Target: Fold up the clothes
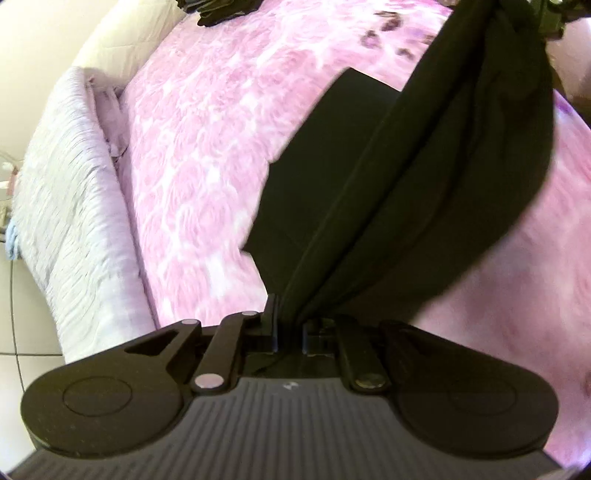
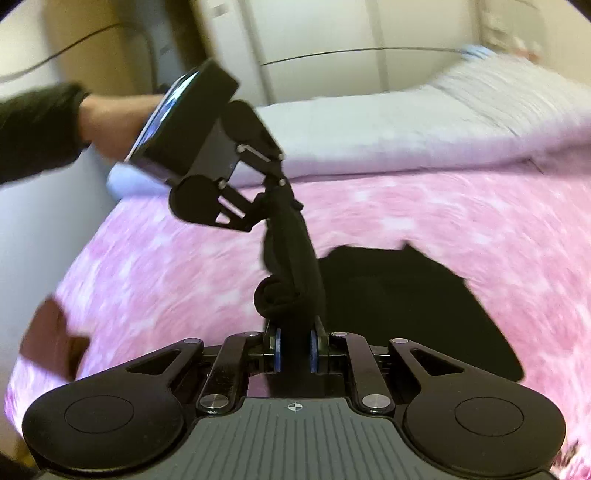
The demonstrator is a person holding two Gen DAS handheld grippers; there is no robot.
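From the left wrist view, the left gripper point(image 1: 289, 332) has its jaws pinched together on a gathered edge of a black garment point(image 1: 424, 192). The cloth is plain, matte and dark, with a stitched seam or hem running up from the jaws as a taut ridge. From there it stretches up and away toward the top right corner, where it bunches into a thick twist at the right gripper point(image 1: 550, 18) (only a sliver of that tool shows, too little to read its jaws here). A flat panel of the garment hangs below the stretched edge, with a squared corner showing against the pink floral bedspread point(image 1: 207, 155). A pale lilac quilted blanket point(image 1: 70, 206) lies along the bed's left edge, and another dark heap of cloth point(image 1: 221, 9) sits at the top. A small pale mark is on the gripper's ribbed body, but it is not readable.

From the right wrist view, the right gripper point(image 2: 294, 350) clamps a rolled, rope-like bunch of the same black garment between blue-edged pads. The twist rises straight to the left gripper point(image 2: 275, 188), closed on the other end and held by a person's hand point(image 2: 110, 118) in a dark sleeve. The rest of the garment spreads as a dark sheet over the bedspread to the right. No writing is legible; everything is motion-blurred.
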